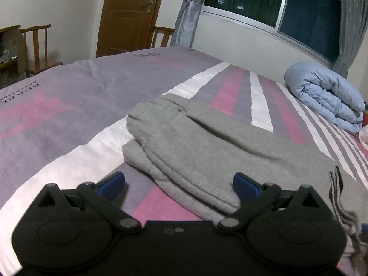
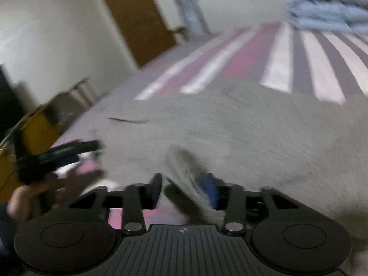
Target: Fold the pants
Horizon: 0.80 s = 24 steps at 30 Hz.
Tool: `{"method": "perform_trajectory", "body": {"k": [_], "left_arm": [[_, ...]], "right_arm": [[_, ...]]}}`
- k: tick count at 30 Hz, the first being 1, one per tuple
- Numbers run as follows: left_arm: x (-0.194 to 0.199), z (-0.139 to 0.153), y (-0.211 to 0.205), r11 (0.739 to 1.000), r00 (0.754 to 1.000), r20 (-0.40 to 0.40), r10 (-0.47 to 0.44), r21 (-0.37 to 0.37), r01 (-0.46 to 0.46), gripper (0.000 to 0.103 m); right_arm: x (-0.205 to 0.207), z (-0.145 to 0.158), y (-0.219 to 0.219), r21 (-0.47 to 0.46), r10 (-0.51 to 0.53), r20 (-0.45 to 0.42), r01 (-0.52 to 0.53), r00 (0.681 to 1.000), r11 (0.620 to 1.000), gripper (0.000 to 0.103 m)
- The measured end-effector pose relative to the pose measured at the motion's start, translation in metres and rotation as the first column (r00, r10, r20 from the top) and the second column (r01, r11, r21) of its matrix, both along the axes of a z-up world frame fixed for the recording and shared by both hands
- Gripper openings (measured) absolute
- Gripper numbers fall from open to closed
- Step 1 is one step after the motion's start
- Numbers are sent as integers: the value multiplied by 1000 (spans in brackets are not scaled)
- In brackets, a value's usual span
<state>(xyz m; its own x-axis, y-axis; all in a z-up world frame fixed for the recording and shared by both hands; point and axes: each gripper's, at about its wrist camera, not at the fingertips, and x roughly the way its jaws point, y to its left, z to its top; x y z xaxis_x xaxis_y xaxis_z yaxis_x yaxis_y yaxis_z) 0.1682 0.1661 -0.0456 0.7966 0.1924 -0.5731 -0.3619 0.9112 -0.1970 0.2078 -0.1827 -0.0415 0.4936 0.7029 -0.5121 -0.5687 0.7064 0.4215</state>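
On the left, our left gripper (image 1: 179, 184) hovers low over the bed (image 1: 57, 119) with its blue fingers (image 1: 112, 182) spread wide and nothing between them. Just ahead of it the pants (image 1: 207, 151) lie on the striped cover, grey fleece already doubled into a thick stack of layers.

They look soft and limp, light for their bulk, not slippery and in no way fragile. We judge they will sag and slide apart if lifted by one layer, so the place to pinch is a folded edge or corner, taking all layers at once.

Their long axis runs from near right to far left in the left view. The rolled end points away toward the door (image 1: 128, 16), and dark cords (image 1: 338, 184) trail at the near right end, which we take for the waistband.

On the right, our right gripper (image 2: 184, 191) sits at that end. Its fingers (image 2: 155, 189) are drawn narrow around a bunched ridge of the pants (image 2: 230, 126); the view is blurred, but the cloth seems pinched.
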Motion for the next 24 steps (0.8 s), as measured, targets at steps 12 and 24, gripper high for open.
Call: {"method": "perform_trajectory", "body": {"k": [12, 24], "left_arm": [[-2, 9, -18, 995, 999, 12, -34, 89, 32, 95], [13, -4, -26, 994, 996, -68, -51, 88, 57, 96]], "right_arm": [[30, 17, -54, 10, -324, 33, 323, 946, 946, 42], [41, 0, -47, -147, -366, 50, 370, 929, 917, 42]]}}
